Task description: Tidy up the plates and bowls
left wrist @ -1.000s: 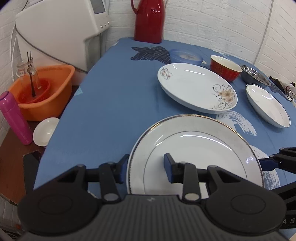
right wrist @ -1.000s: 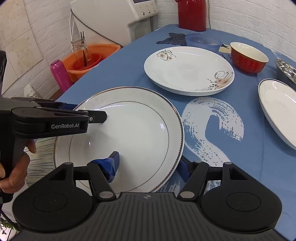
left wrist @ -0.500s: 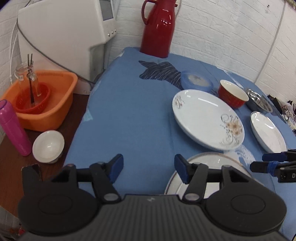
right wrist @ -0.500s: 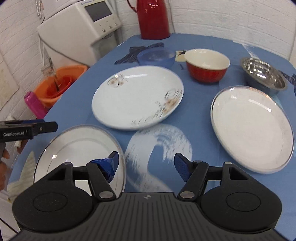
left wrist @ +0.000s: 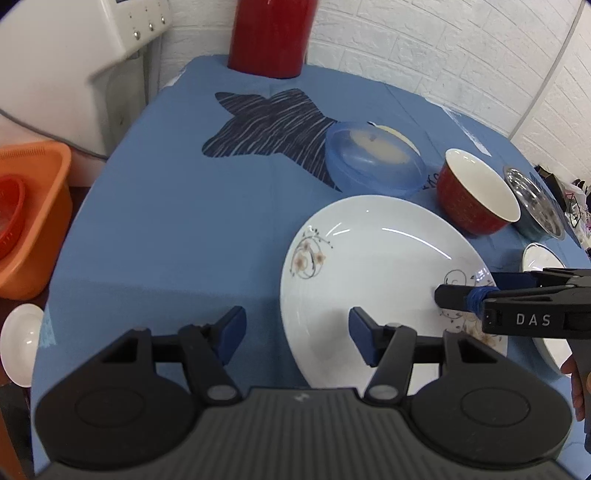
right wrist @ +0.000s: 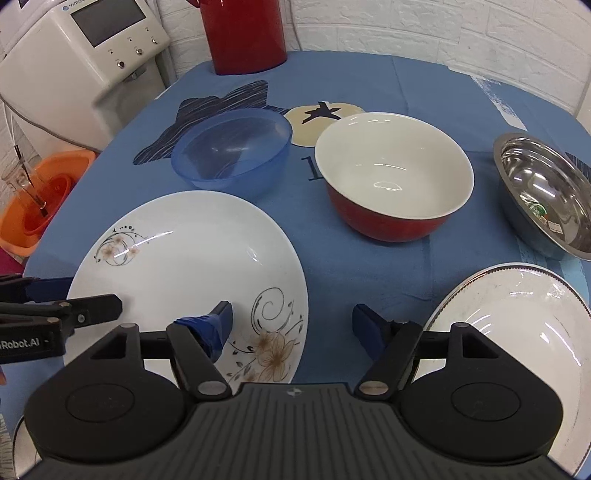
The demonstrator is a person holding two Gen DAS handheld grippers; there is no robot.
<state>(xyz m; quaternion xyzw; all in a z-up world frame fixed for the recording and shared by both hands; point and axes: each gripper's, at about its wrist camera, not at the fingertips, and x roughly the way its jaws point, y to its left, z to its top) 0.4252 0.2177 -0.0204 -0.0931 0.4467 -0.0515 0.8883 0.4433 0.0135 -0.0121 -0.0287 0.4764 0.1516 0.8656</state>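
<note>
A white plate with flower prints [left wrist: 369, 280] [right wrist: 192, 258] lies on the blue cloth. My left gripper [left wrist: 297, 334] is open and straddles its left rim, right finger over the plate. My right gripper [right wrist: 291, 325] is open across the plate's right rim, left finger over the flower print. Neither holds anything. Behind the plate stand a clear blue bowl [right wrist: 232, 147], a red bowl with a white inside [right wrist: 391, 173] and a steel bowl [right wrist: 546, 192]. A gold-rimmed white plate [right wrist: 517, 325] lies to the right.
A red thermos [right wrist: 243, 33] stands at the table's far end beside a white appliance [right wrist: 81, 48]. Off the left edge sit an orange basin [left wrist: 29, 206] and a small white bowl [left wrist: 20, 343]. A hand [left wrist: 580, 387] shows at the right.
Both grippers have left the large gold-rimmed plate near the front edge and moved forward to the flower-print plate. They stay open throughout.
</note>
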